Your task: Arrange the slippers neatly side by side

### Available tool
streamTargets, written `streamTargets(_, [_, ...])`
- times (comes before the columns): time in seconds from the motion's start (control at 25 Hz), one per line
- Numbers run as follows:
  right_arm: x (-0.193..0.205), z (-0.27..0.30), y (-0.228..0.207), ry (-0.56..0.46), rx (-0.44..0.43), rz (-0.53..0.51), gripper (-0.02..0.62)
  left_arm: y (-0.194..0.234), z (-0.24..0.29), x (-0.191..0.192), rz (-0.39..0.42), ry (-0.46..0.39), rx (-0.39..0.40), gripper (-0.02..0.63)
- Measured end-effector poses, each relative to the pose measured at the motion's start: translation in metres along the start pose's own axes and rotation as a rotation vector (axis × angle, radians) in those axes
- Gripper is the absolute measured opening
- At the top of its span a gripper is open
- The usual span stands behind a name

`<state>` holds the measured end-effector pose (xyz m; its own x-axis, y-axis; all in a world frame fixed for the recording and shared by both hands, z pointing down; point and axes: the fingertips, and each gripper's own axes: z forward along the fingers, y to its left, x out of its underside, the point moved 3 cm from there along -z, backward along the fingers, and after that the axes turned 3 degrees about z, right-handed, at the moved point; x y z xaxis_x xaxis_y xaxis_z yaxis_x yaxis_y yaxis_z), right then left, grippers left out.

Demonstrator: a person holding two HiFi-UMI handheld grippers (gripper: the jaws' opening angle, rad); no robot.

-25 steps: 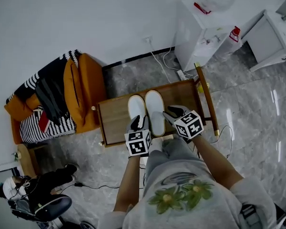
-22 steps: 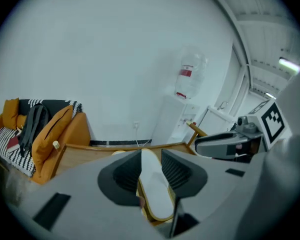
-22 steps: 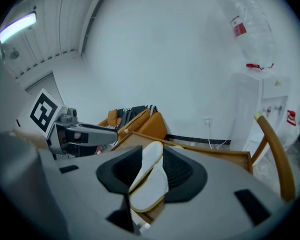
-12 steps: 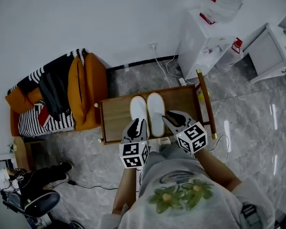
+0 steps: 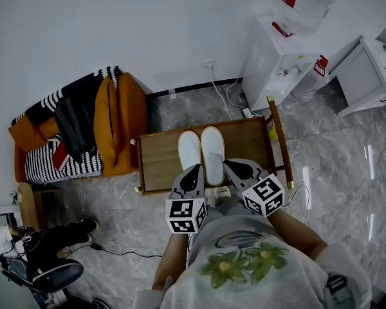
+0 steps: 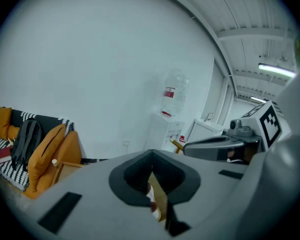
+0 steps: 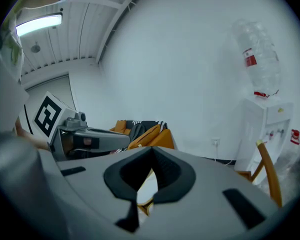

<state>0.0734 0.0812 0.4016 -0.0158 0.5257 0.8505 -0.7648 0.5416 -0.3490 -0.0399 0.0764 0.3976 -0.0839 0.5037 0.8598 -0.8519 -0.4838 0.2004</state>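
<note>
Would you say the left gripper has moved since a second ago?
Yes: the left gripper drew back, its cube now past the table's near edge; its jaws have just closed, empty.

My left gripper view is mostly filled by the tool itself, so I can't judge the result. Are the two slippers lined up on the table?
Observer: Yes. In the head view the left slipper and the right slipper lie parallel and close together on the wooden table.
Operator: Is anything caught in the right tool?
Observer: No. The right gripper view shows the right tool shut; its jaws have just closed with nothing between them.
Operator: Where do both tools sit relative to the slippers?
Observer: At the heel end in the head view. The left tool, also just closed on nothing, is over the left slipper's heel, and the right tool is beside the right slipper.
</note>
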Motion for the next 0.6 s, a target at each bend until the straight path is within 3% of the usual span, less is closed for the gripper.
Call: streamTargets(0.6, [-0.014,-0.006,0.012,-0.018,-0.023,-0.051,0.005,0.000,-0.011,-0.007,0.041,-0.012,0.015,0.015])
